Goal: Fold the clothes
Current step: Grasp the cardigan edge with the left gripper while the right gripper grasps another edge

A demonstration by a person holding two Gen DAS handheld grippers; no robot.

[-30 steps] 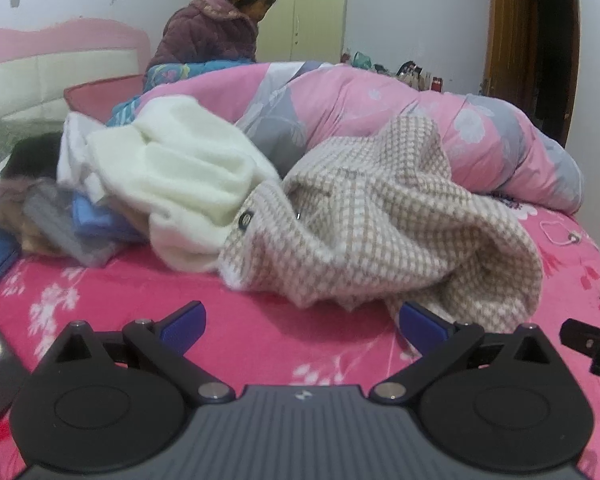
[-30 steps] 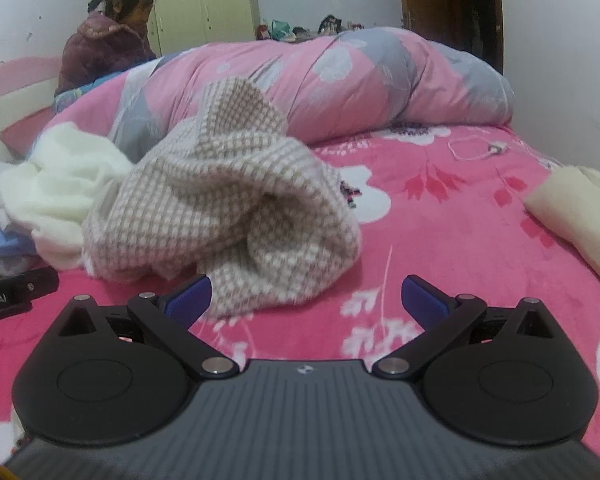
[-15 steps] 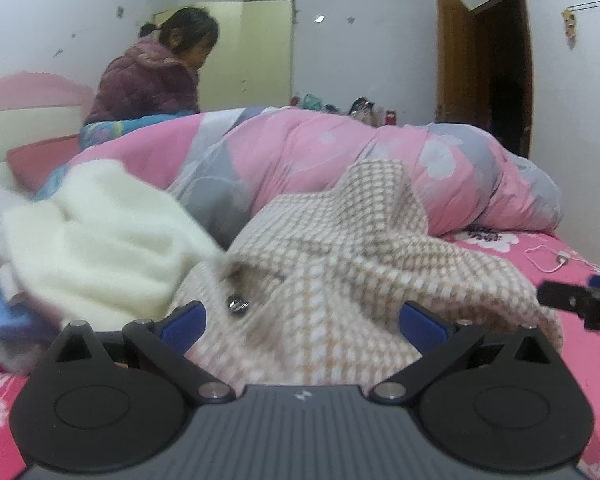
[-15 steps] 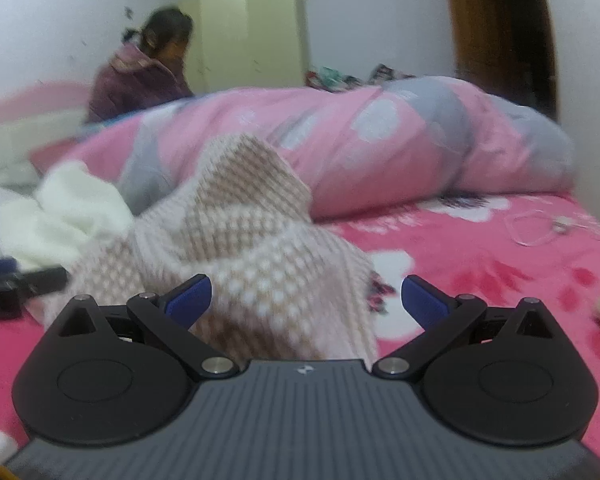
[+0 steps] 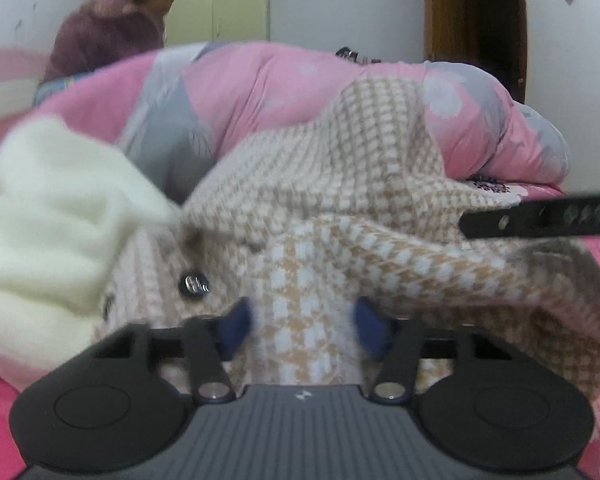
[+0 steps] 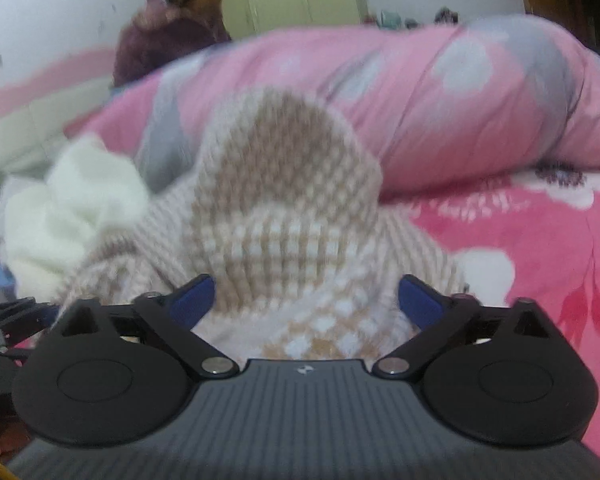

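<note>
pink quilt, seated person, wooden door

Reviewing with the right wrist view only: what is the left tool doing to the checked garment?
Observer: The left tool is closing, with a fold of the checked knit garment between its blue pads.
Operator: Any fastening near that fold?
Observer: Yes, a dark shiny button sits just left of it.
Operator: The right tool is closing with that garment between its fingers. Is it visible there?
Observer: One black finger of it juts in from the right edge, in front of the garment.
</note>
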